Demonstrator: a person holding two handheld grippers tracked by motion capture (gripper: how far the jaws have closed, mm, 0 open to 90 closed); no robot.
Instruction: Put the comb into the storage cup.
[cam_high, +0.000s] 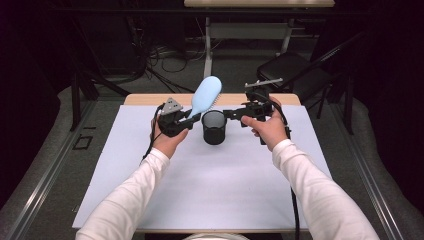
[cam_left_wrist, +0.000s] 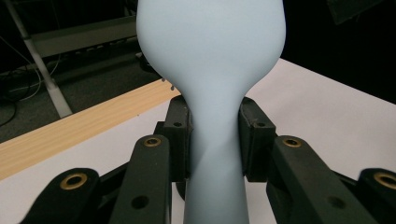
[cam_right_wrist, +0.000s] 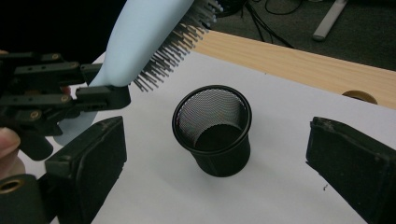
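Standing empty at frame centre: black mesh cup (cam_high: 214, 127).
Left gripper (cam_high: 192, 118) clamps a pale blue hairbrush (cam_high: 205, 95); right gripper (cam_high: 229, 113) gapes open beside the cup.

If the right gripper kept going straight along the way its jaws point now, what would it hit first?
Most likely the black mesh cup: it stands centred between the open jaws of the right gripper, straight ahead on the white sheet. The light blue hairbrush sits higher and off to the side, though depth is hard to judge.
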